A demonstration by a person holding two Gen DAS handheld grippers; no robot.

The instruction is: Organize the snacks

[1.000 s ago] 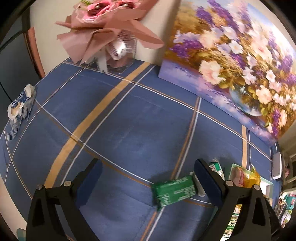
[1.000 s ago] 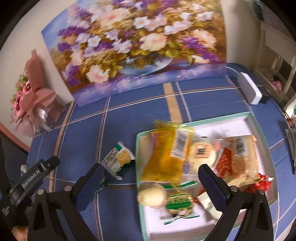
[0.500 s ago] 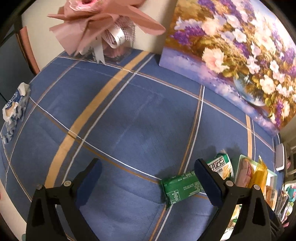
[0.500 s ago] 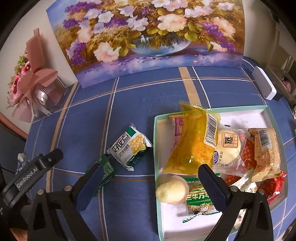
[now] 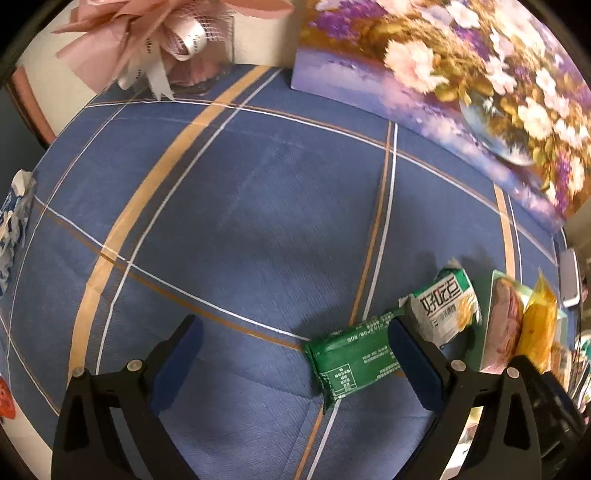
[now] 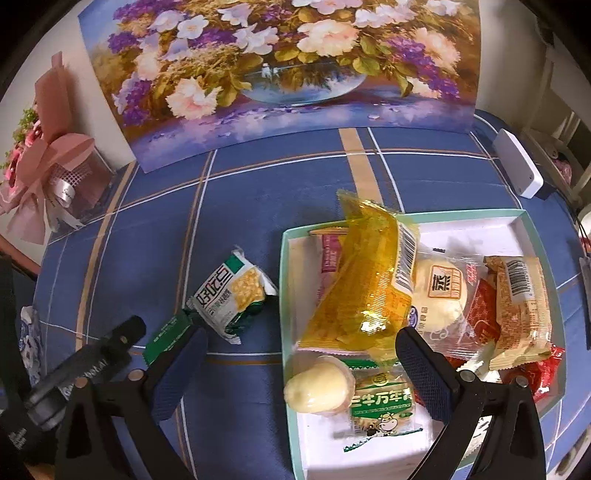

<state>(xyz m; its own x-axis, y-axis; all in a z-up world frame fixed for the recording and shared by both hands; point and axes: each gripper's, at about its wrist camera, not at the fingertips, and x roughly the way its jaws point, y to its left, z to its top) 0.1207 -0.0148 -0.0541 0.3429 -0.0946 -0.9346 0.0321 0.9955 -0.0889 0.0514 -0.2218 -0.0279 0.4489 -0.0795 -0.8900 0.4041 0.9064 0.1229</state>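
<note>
Green snack bar [image 5: 354, 360] lies on the blue plaid counter [image 5: 240, 221], touching white-green packet [image 6: 231, 297]; its fine print is unreadable. Left tool [image 5: 291, 354] gapes wide, empty, right finger over the bar. Right tool [image 6: 299, 365], wide open and empty, above teal tray [image 6: 284, 280]; only this view shows the barcoded yellow packet [image 6: 364, 288].

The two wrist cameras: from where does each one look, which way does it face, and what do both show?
Left wrist: low over the blue cloth, facing the painting; open left gripper in view.
Right wrist: above the tray, facing the painting; open right gripper in view.
Shared: green packet, white-green packet, bouquet.
</note>
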